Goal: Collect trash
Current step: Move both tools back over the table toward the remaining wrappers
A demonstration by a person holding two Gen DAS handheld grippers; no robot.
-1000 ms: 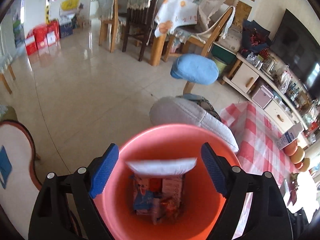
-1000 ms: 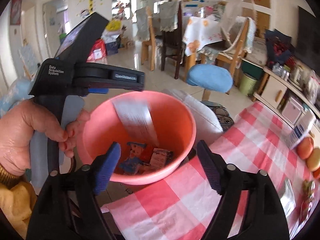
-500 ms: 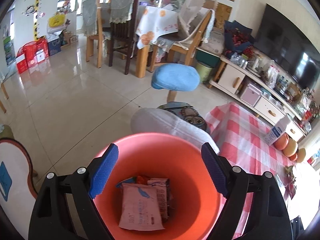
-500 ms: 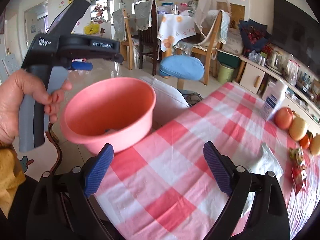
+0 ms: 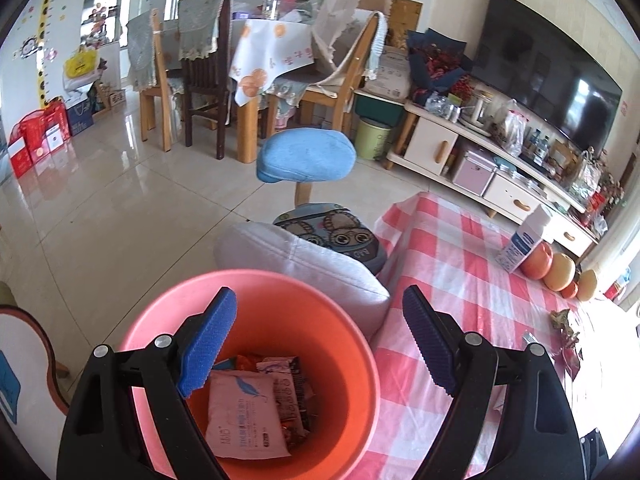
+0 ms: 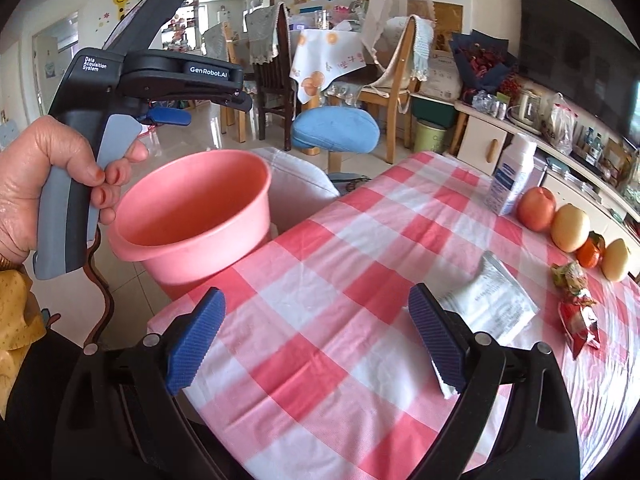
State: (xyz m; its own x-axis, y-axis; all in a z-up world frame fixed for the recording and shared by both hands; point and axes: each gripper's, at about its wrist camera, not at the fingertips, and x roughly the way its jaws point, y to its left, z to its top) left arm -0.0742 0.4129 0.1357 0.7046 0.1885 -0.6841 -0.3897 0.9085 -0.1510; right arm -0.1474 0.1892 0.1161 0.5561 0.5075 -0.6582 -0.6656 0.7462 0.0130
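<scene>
A pink plastic basin (image 5: 248, 300) hangs off the near left edge of the checked table; it also shows in the right wrist view (image 6: 192, 216). Inside it lie a pale pink packet (image 5: 244, 416) and other wrappers (image 5: 288, 384). My left gripper (image 5: 316, 344) is open above the basin, empty. My right gripper (image 6: 316, 340) is open and empty over the red-and-white tablecloth (image 6: 340, 264). A white packet (image 6: 488, 300) lies just right of its right finger. A red snack wrapper (image 6: 576, 316) lies further right.
A white carton (image 6: 512, 176) and several fruits (image 6: 568, 220) stand along the table's far edge. A blue stool (image 5: 308, 156), a grey cushion (image 5: 304, 256), dining chairs and a TV cabinet (image 5: 480, 160) fill the room beyond.
A white packet dropped from my right gripper into the basin. My right gripper then swung right over the table toward the remaining packet. The left gripper lifted slightly and stayed open.
</scene>
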